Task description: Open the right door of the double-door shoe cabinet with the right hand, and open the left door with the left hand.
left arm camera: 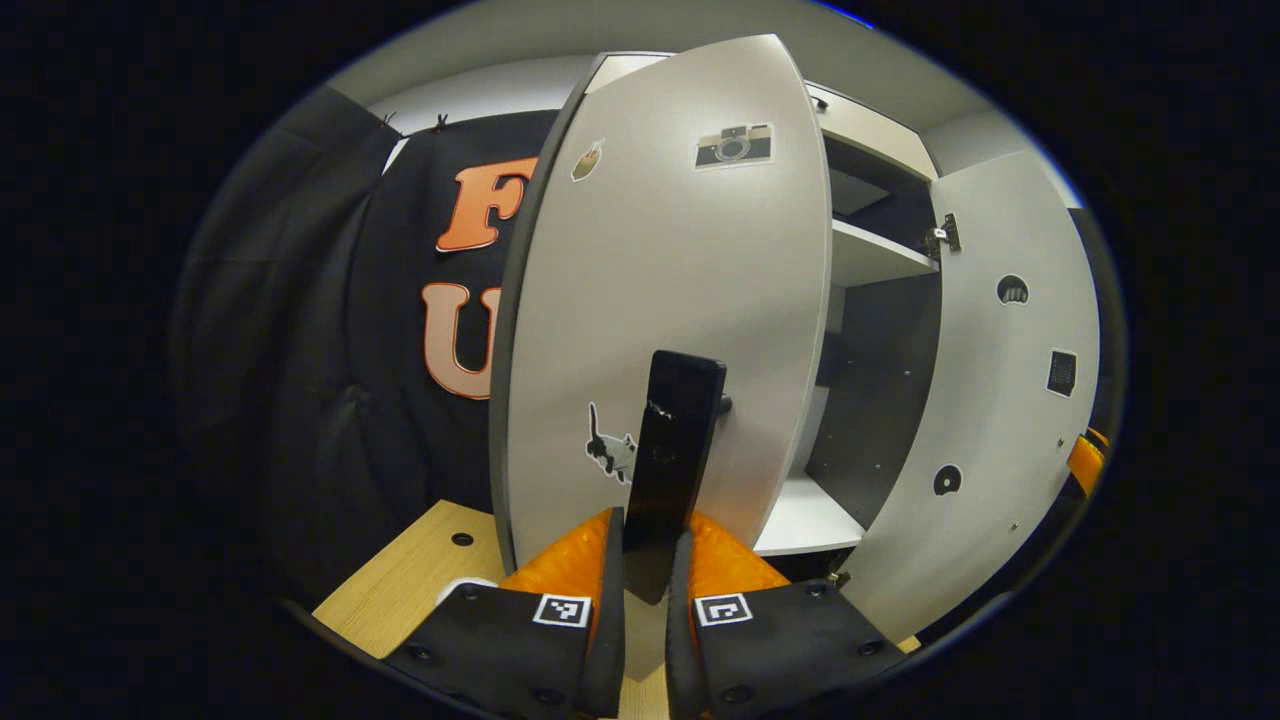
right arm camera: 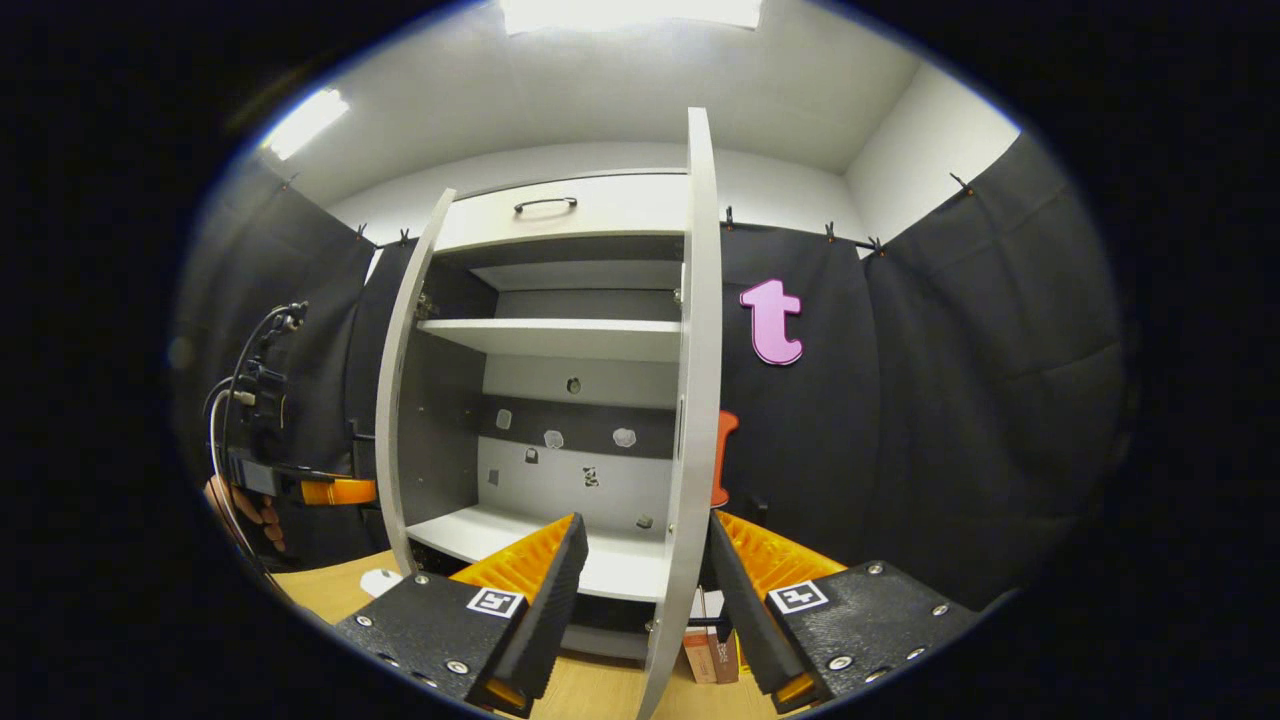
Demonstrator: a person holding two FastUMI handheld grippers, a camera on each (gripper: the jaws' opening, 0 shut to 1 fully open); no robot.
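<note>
White cabinet doors stand open, left gripper clamping handle.

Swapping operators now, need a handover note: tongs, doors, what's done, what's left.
Left tongs: shut on the left door's handle.
Right tongs: open, straddling the edge of the right door, not gripping.
Left door: swung well out, held. Right door: fully open, edge-on in the right gripper view.
Shoe cabinet: shelves exposed.
Done: both doors open.
Left: release the handle, back both tongs away.
</note>
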